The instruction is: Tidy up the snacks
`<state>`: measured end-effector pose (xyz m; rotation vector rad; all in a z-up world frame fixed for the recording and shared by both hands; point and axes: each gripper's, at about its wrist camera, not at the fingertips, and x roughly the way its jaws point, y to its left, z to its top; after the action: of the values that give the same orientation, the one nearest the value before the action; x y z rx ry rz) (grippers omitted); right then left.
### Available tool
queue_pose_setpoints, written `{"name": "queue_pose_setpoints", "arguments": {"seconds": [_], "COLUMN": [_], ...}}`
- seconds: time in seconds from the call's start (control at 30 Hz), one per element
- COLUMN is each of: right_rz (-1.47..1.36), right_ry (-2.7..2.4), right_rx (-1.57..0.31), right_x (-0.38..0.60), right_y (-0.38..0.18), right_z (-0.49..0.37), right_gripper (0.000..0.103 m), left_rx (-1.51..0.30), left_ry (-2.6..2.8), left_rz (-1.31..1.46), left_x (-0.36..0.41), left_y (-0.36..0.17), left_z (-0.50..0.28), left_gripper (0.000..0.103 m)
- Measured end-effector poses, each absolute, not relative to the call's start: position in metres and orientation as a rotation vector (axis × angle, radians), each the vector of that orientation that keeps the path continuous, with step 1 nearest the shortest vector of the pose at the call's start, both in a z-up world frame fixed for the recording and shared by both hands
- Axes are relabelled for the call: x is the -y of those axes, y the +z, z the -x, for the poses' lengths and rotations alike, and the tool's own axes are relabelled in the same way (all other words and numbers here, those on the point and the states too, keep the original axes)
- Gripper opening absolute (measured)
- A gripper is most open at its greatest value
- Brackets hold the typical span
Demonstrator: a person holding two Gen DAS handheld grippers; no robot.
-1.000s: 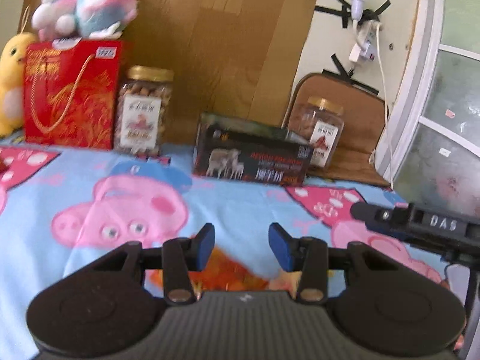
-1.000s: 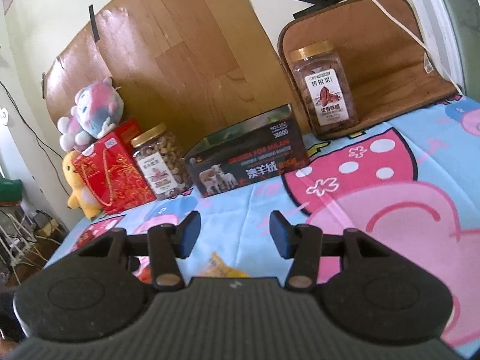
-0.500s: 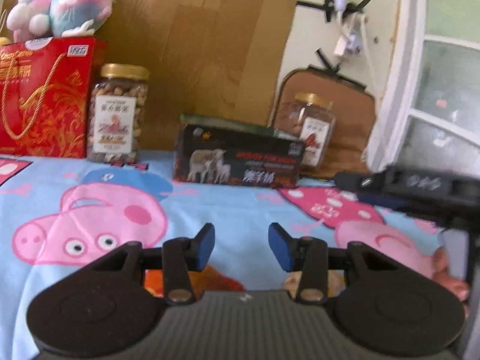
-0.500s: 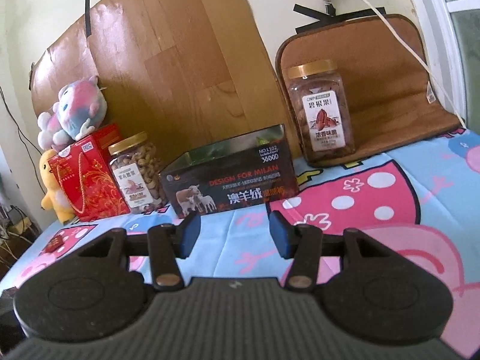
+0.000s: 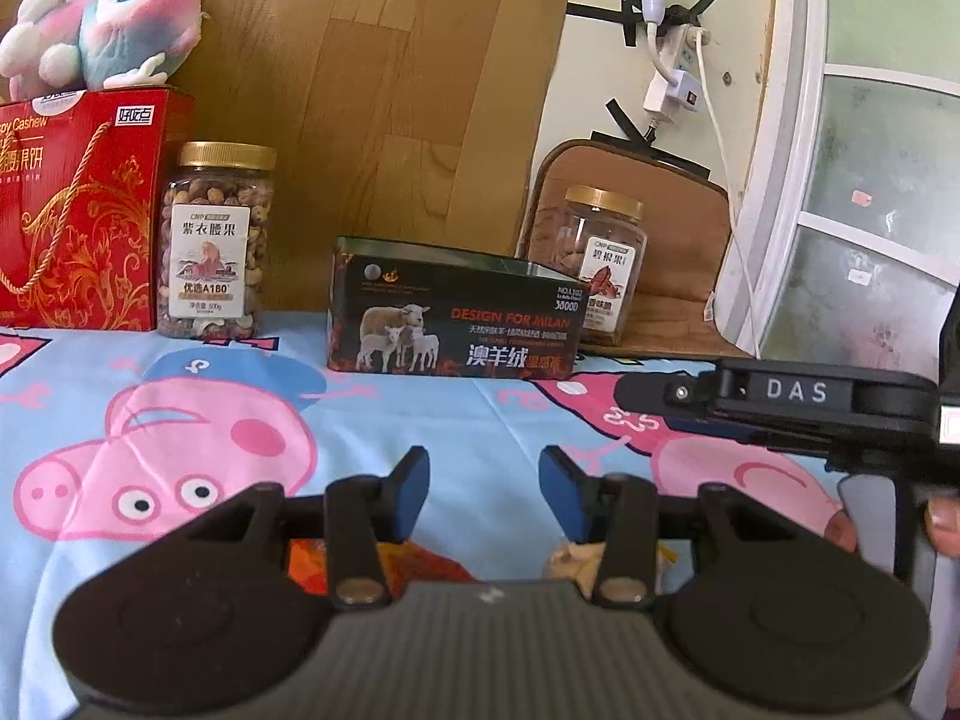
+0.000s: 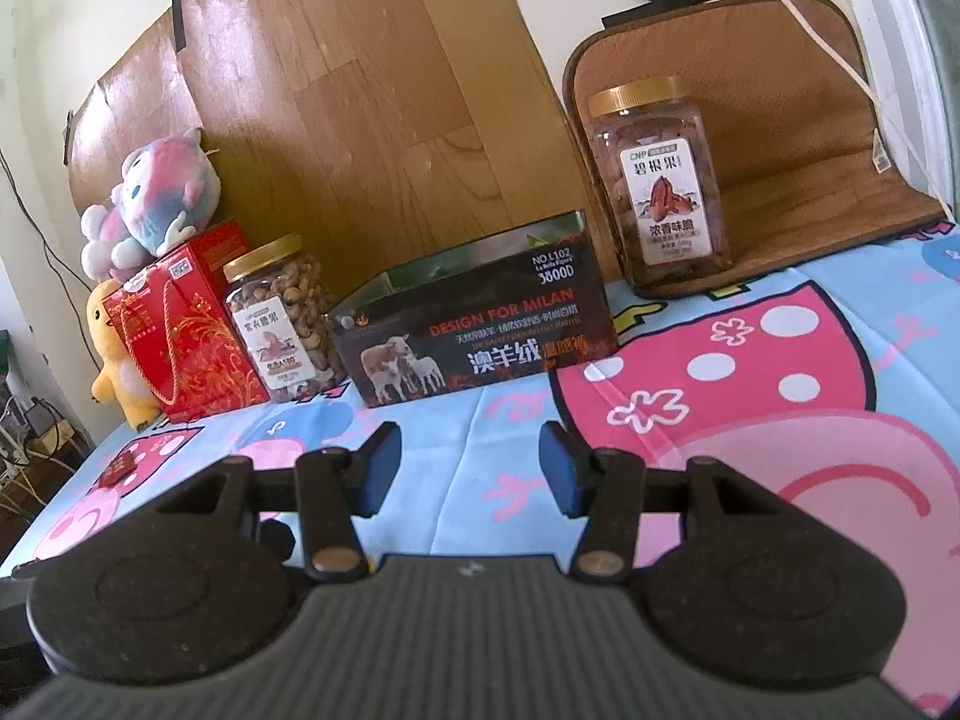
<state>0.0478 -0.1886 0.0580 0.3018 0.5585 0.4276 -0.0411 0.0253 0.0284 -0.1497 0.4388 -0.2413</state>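
A black tin (image 5: 453, 324) printed with sheep stands open-topped at the middle of a cartoon-pig cloth (image 5: 180, 420), seemingly the container meant to collect the snacks. Left of the tin, a gold-lidded nut jar (image 5: 213, 240) sits just beside a red gift box (image 5: 78, 210) topped by a plush toy (image 5: 108, 30); right of the tin and a little behind it, a second nut jar (image 5: 603, 264) rests on a brown mat (image 6: 780, 120). Nearer than the tin, orange snack packets (image 5: 420, 564) lie half hidden under the left claw (image 5: 484, 495), which hangs wide open and empty. The right claw (image 6: 469, 468), also spread wide and holding nothing, faces the tin, likely poised for a pickup.
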Motion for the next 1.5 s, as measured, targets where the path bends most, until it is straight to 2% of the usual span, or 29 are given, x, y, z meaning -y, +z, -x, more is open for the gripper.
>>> {"name": "queue_pose_setpoints", "arguments": {"seconds": [1.5], "right_rz": [-0.323], "right_ry": [0.422], "right_rx": [-0.550], "right_x": [0.1955], "right_y": [0.0617], "right_z": [-0.0382], "right_gripper": [0.054], "left_rx": [-0.429], "left_ry": [-0.273], "left_rz": [0.173], "left_x": [-0.0303], "left_y": [0.0299], "left_z": [0.0420], "left_gripper": [0.042]}}
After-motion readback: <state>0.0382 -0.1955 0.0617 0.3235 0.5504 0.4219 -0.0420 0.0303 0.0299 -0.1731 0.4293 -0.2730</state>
